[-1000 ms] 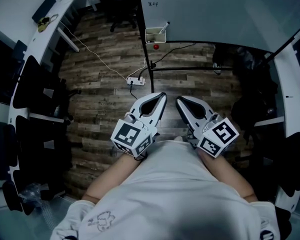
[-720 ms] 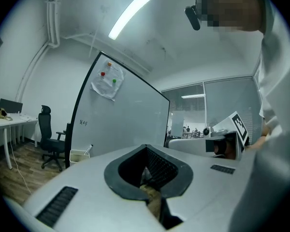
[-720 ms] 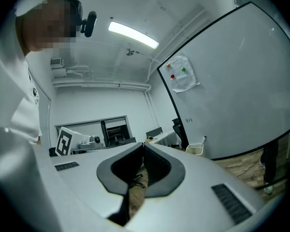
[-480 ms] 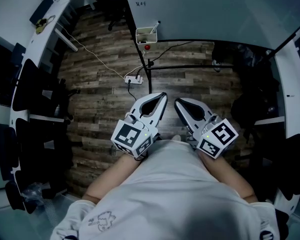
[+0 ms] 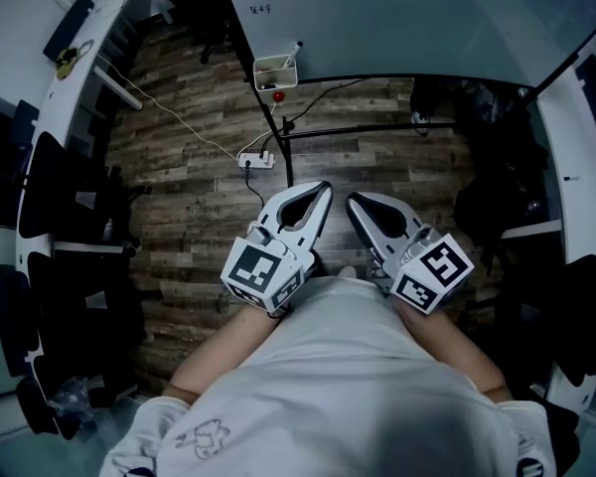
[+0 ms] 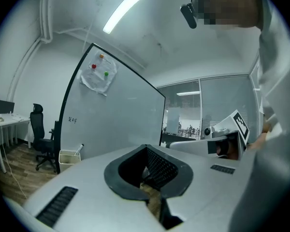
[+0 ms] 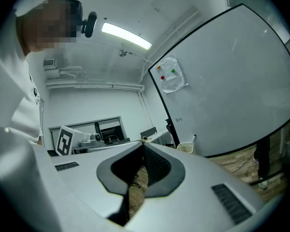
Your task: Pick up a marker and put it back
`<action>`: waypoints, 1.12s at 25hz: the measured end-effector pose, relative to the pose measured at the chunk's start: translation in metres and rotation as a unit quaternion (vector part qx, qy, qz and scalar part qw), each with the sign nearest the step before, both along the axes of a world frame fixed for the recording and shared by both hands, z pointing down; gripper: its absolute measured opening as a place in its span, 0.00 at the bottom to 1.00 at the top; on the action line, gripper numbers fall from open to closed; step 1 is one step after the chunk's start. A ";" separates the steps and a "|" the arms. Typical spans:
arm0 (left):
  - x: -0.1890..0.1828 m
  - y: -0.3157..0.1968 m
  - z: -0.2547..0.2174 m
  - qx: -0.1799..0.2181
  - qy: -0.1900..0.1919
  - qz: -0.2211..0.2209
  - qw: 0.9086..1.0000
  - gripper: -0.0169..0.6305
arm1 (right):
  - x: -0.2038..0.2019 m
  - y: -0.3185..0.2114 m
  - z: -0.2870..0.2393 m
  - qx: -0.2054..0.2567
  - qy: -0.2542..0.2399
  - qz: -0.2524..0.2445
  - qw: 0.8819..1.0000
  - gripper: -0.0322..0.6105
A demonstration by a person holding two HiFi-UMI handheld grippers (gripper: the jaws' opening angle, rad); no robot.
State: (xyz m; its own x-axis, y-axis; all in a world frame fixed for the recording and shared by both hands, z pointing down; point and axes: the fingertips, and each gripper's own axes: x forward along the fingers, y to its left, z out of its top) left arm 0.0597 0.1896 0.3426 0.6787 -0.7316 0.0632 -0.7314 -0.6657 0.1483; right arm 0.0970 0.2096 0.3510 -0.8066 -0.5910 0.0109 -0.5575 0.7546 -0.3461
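A marker [image 5: 294,50] stands tilted in a small white holder [image 5: 274,72] fixed at the lower left of the whiteboard [image 5: 407,18]. The marker [image 6: 79,149] and holder [image 6: 67,156] also show small and far in the left gripper view, and the holder [image 7: 186,149] in the right gripper view. My left gripper [image 5: 323,188] and right gripper [image 5: 353,199] are held side by side close to my body, well short of the board. Both are shut with nothing between the jaws. The left gripper [image 6: 145,146] and right gripper [image 7: 142,143] each point towards the board.
A power strip [image 5: 256,159] and cables lie on the wooden floor by the board's black stand [image 5: 278,137]. Office chairs [image 5: 70,197] and a white desk [image 5: 89,18] line the left; dark chairs [image 5: 497,207] and another desk edge are on the right.
In the head view the holder and board corner have slid up and to the left. Both grippers keep the same pose, shut and empty.
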 end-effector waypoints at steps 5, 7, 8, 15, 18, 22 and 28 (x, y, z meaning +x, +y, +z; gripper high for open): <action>0.001 -0.012 0.005 -0.005 0.007 0.006 1.000 0.03 | -0.001 -0.011 0.001 0.001 0.005 0.002 1.000 0.07; -0.003 -0.020 0.006 -0.007 0.010 0.007 1.000 0.03 | -0.004 -0.018 0.002 -0.002 0.007 0.004 1.000 0.07; -0.005 -0.024 0.005 -0.006 0.011 0.007 1.000 0.03 | -0.005 -0.021 0.003 -0.003 0.008 0.006 1.000 0.07; -0.008 -0.057 0.005 -0.003 0.007 0.026 1.000 0.03 | -0.008 -0.053 0.004 -0.007 0.012 0.026 1.000 0.07; -0.012 -0.073 0.009 -0.003 0.008 0.035 0.999 0.03 | -0.013 -0.070 0.007 -0.007 0.012 0.035 0.999 0.07; -0.022 -0.101 0.013 -0.007 0.010 0.049 0.999 0.03 | -0.023 -0.097 0.010 -0.010 0.013 0.048 0.999 0.07; -0.042 -0.151 0.022 -0.009 0.002 0.080 0.997 0.03 | -0.045 -0.148 0.017 -0.011 0.017 0.079 0.997 0.07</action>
State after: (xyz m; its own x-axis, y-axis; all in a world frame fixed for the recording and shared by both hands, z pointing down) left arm 0.0178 0.0390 0.3645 0.7867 -0.6131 0.0729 -0.6158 -0.7707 0.1636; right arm 0.0519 0.0617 0.3684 -0.7025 -0.7098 0.0507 -0.6804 0.6492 -0.3400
